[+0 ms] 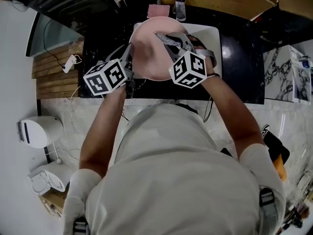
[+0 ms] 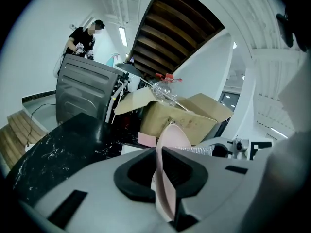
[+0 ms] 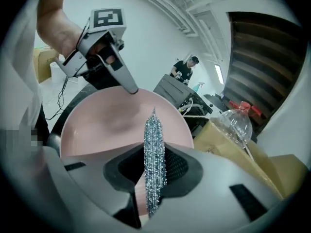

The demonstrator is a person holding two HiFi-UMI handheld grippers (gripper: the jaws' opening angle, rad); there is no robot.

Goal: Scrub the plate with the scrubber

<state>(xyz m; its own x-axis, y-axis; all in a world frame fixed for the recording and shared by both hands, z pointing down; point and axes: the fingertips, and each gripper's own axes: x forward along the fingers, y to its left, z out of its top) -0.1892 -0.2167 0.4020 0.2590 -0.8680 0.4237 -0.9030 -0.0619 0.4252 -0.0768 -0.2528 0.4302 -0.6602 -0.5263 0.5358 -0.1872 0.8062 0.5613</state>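
Now L claw (image 2: 163, 174) grips plate (image 2: 171, 140), R claw (image 3: 154, 171) scrubber (image 3: 154, 130)

Plate (image 1: 149, 58): lower rim hidden behind the left gripper (image 1: 130, 52) and right gripper (image 1: 173, 39) in the head view.
Scrubber (image 3: 154, 149): lower end sunk out of sight between the right gripper's jaws.
Cardboard box (image 2: 182, 120): print too small to read.
Person's torso (image 1: 171, 180): cut off by the bottom edge.

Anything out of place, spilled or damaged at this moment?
Nothing stands out. The left gripper clamps the pink plate by its rim, held tilted, and the right gripper grips the silvery scrubber at the plate's face. No spill or breakage shows.
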